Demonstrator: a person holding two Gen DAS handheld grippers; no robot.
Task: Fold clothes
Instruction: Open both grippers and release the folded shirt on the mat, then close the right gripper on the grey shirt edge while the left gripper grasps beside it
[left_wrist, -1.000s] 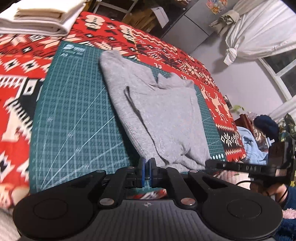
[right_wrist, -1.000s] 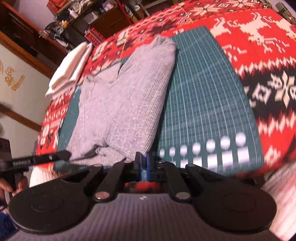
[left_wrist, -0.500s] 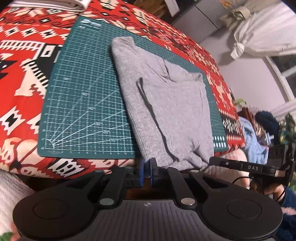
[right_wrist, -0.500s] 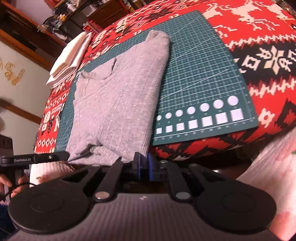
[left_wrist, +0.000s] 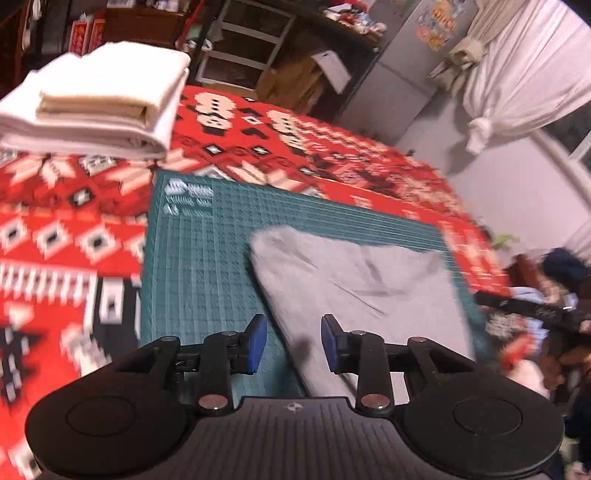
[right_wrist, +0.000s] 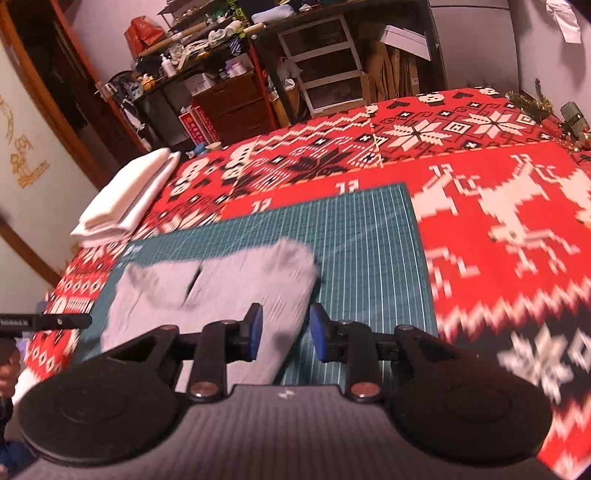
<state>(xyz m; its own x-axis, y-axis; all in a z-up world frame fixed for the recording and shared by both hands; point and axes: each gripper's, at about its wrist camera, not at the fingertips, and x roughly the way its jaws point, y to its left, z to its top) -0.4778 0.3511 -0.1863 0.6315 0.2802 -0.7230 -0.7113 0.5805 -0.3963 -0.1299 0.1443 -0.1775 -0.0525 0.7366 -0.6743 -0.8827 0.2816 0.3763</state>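
While the grey sweater (left_wrist: 365, 291) lies mid-frame on the green cutting mat (left_wrist: 199, 258), left gripper (left_wrist: 293, 343) and right gripper (right_wrist: 286, 336) both gape, empty

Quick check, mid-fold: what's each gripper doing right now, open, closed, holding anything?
Left gripper: open, jaws apart over the grey knit sweater, holding nothing.
Right gripper: open, jaws apart above the same sweater's edge, holding nothing.
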